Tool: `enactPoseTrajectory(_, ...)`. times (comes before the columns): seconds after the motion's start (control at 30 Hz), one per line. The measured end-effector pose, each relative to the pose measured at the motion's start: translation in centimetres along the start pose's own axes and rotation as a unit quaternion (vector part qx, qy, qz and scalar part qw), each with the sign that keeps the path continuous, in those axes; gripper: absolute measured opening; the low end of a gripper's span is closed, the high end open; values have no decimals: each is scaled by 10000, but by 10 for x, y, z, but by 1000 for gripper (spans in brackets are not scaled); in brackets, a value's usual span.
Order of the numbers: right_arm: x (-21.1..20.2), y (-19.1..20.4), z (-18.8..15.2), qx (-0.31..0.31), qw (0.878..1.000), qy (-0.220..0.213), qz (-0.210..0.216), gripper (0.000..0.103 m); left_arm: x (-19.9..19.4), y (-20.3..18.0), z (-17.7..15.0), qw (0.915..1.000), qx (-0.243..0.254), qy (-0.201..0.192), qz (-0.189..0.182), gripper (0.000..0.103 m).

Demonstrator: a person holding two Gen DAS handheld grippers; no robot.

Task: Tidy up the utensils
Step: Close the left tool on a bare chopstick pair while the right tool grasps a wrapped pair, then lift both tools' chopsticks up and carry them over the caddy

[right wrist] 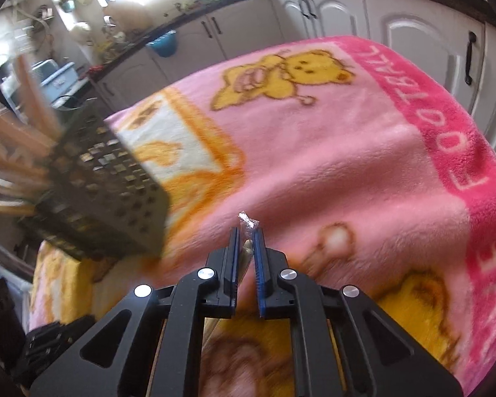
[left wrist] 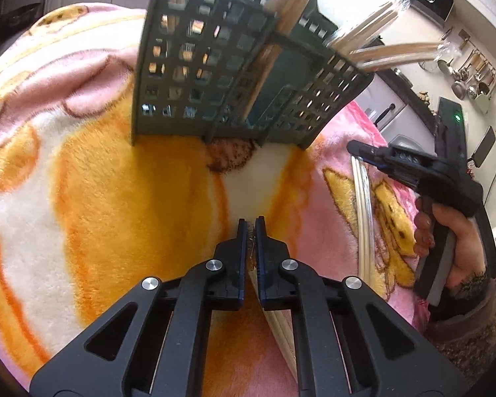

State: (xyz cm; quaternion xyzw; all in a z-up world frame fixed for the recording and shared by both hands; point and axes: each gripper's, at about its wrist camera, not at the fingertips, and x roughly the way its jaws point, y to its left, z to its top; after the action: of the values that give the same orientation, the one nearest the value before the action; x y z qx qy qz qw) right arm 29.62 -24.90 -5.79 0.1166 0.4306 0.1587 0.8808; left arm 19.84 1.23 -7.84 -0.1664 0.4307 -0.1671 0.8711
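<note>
A dark grid utensil basket [left wrist: 198, 76] stands on the blanket with several wrapped packs of wooden chopsticks [left wrist: 373, 23] sticking out of its top. In the left wrist view my left gripper [left wrist: 251, 225] is shut on a wrapped pack of wooden chopsticks [left wrist: 277, 327] that runs back under the jaws. To the right, my right gripper [left wrist: 355, 149] pinches the top end of another clear-wrapped pack [left wrist: 363, 218] that lies along the blanket. In the right wrist view my right gripper [right wrist: 246, 233] is shut on that pack, whose crinkled wrapper end [right wrist: 248, 220] pokes out past the fingertips. The basket [right wrist: 105, 182] is at the left, blurred.
A pink and orange teddy-bear blanket [right wrist: 330, 152] covers the table. White kitchen cabinets [right wrist: 396, 33] run behind it, with a blue bowl [right wrist: 163, 46] hanging at the counter. A hand [left wrist: 453, 231] holds the right gripper. Metal utensils [left wrist: 473, 76] hang on the wall at far right.
</note>
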Motion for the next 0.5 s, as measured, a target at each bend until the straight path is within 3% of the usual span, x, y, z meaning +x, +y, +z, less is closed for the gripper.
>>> enactPoseTrajectory(0.5,-96,84,-20,-993,9881,-724,924,7,-81,-14,27,9945,175,-1035,24,2)
